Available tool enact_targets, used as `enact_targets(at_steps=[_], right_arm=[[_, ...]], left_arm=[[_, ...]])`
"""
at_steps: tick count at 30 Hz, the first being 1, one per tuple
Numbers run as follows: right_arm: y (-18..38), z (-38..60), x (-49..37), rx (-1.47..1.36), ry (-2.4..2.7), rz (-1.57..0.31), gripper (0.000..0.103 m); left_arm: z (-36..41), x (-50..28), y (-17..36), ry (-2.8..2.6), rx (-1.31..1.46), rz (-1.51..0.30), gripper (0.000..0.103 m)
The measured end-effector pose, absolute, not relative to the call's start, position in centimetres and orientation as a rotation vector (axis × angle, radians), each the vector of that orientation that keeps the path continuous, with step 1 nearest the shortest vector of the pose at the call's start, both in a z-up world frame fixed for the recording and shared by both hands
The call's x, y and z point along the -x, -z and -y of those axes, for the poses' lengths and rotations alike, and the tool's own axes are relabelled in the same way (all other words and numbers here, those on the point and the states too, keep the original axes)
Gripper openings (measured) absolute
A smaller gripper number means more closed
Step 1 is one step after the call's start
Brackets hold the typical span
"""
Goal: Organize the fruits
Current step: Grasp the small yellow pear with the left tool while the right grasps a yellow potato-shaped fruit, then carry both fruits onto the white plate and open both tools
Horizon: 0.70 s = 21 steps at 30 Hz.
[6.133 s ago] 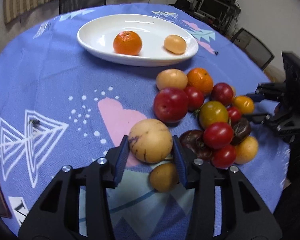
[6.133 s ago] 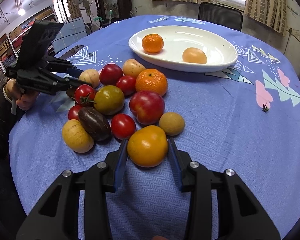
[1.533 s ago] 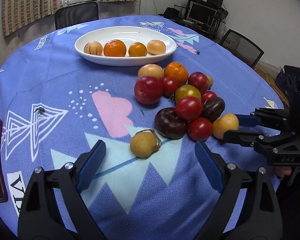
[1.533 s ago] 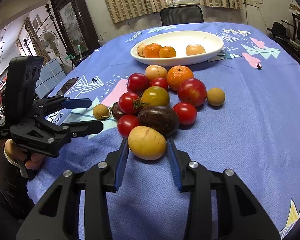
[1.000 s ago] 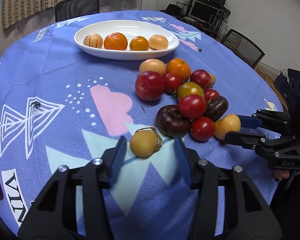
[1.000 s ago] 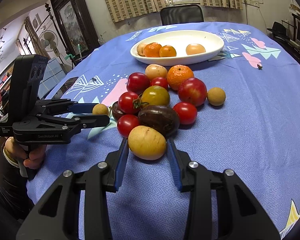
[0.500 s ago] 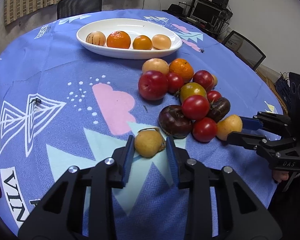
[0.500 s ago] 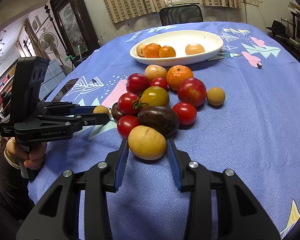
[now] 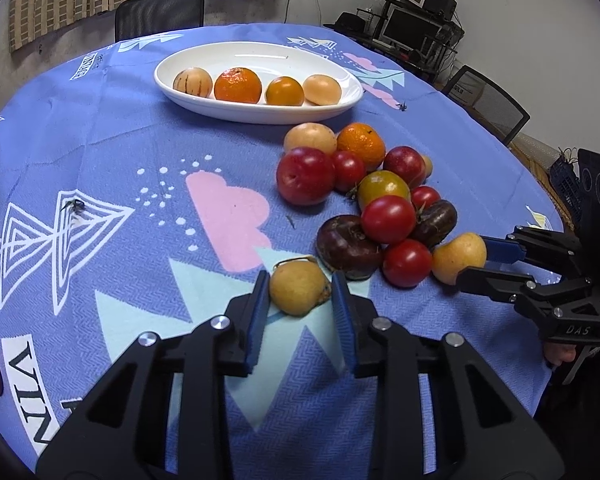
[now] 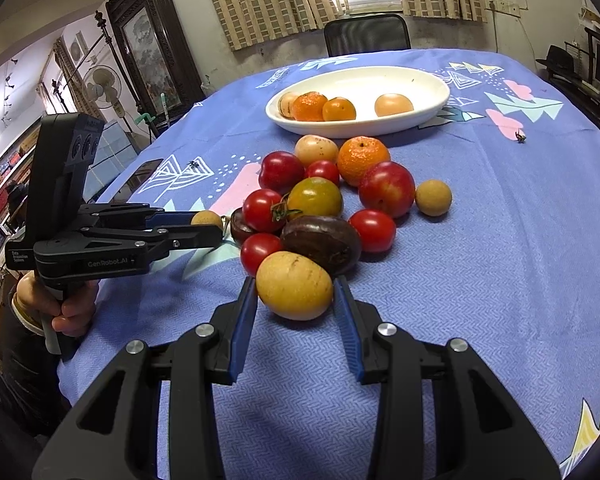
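Blue pads of my left gripper [image 9: 300,294] pinch the small tan fruit [image 9: 298,287] on the tablecloth [image 9: 100,152]; my right gripper [image 10: 295,296] clamps the yellow speckled fruit [image 10: 294,285], which sits against the dark purple fruit [image 10: 320,242]. Both are round, so I judge either could squirt from the pads on lifting. Dragging the right one could roll the heap, well short of the white dish [image 10: 428,114].

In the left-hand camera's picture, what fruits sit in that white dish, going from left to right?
In the white dish: striped pale fruit → large orange → smaller orange fruit → pale peach-coloured fruit.
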State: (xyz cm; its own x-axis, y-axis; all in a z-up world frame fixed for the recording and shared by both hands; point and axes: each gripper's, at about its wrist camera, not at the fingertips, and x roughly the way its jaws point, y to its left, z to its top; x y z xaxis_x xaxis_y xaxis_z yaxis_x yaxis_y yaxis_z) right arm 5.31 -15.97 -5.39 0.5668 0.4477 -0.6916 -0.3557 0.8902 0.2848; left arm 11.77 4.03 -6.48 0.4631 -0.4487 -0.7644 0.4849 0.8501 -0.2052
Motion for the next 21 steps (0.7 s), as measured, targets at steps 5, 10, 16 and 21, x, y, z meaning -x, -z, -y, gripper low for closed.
enact_targets(at_steps=[5,10,16,21], right_arm=[[4.9,16.8,-5.5,-0.15,-0.517,-0.892,0.039],[1.4,17.6,-6.9,-0.081,-0.505,-0.798,0.039],[-1.7,17.7,-11.9,-0.023,-0.452,-0.69,0.039],[-1.7,17.6,-17.9,-0.036,-0.417,-0.695,0.039]], left_arm=[[-5.2,-12.4,6.0,0.554,0.03,-0.934,0.032],[-5.1,-13.7,4.0,0.556,0.059,-0.942,0.032],[-3.7,-18.0,0.1,0.51,0.036,-0.89,0.032],[-1.7,-23.3,-1.9,0.49,0.049,-0.843,0.032]])
